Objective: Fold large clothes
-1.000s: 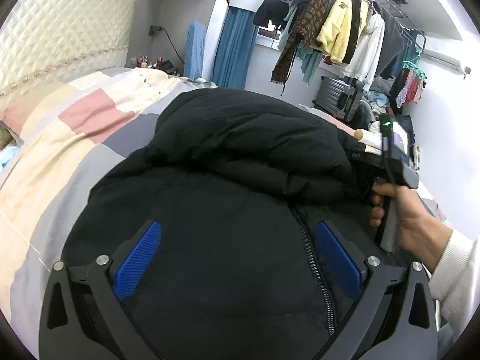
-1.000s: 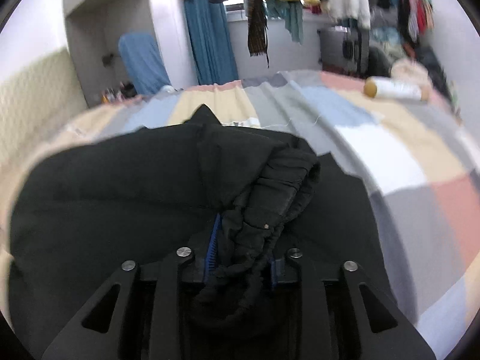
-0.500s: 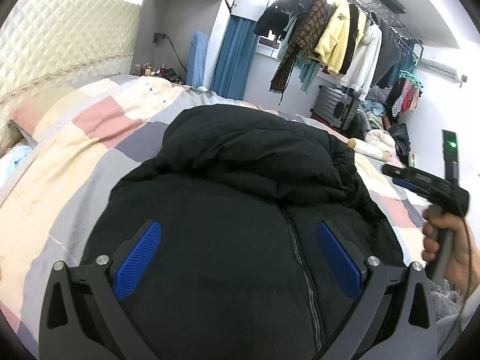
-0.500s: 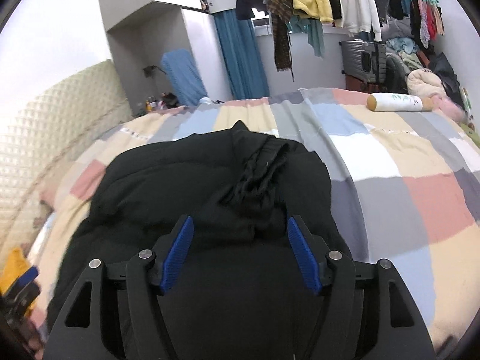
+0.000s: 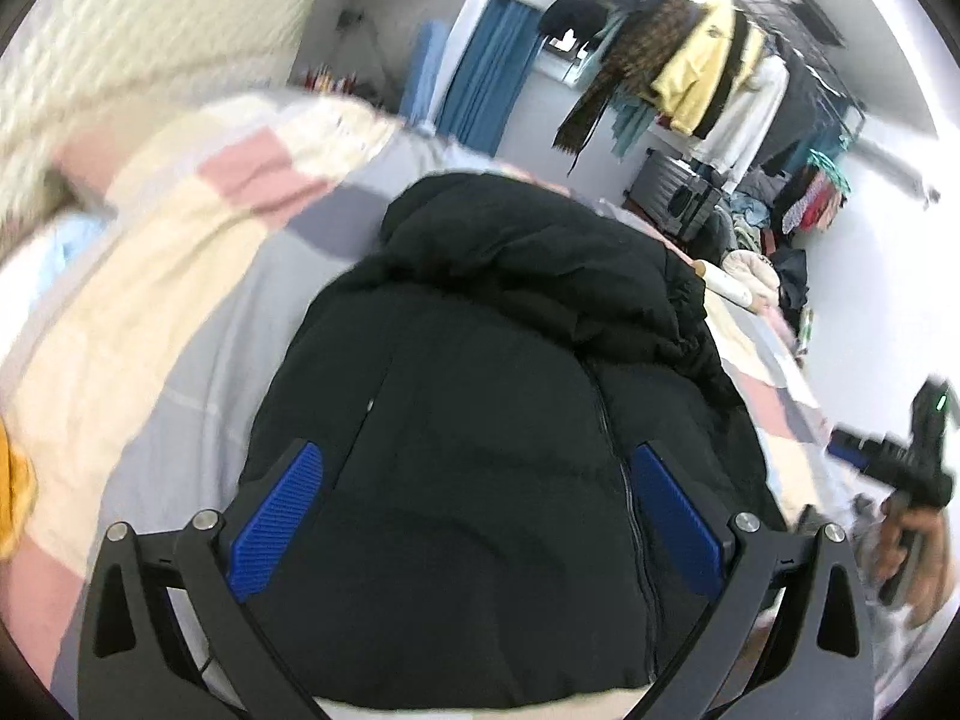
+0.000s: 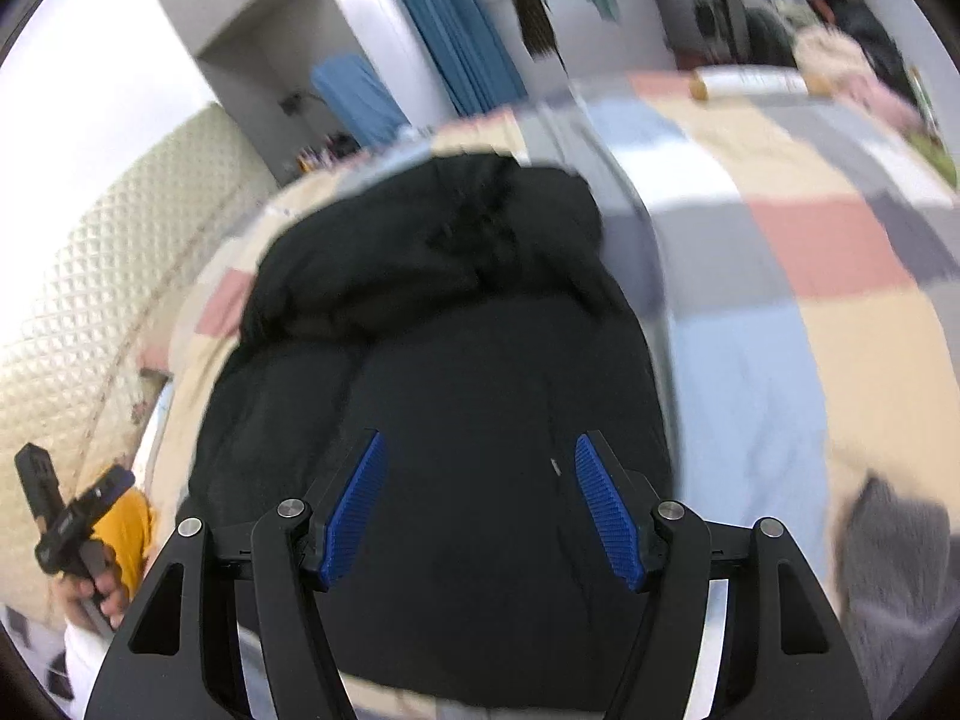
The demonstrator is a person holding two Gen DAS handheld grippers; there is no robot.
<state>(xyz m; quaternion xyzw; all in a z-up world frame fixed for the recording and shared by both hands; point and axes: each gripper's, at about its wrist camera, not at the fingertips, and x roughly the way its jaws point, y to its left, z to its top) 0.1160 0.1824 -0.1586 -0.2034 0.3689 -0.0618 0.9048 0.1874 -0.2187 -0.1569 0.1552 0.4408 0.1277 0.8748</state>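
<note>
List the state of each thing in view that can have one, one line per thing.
black jacket: zipped, bundled in a heap on the bed, top part folded over, held by neither gripper.
left gripper: open, empty, above the jacket.
right gripper: open, empty, above the jacket.
patchwork bedspread: spread over the bed, under the jacket.
blue curtain: hanging bunched together.
clothes on the rail: hanging.

Bed: patchwork quilt (image 6: pixel 840 252) in pastel squares.
Headboard: cream quilted padding (image 6: pixel 90 276), left.
Far wall: blue curtain (image 5: pixel 480 84), white wardrobe (image 6: pixel 336 30).
Right: loaded clothes rail (image 5: pixel 708 60), grey suitcase (image 5: pixel 672 192).
</note>
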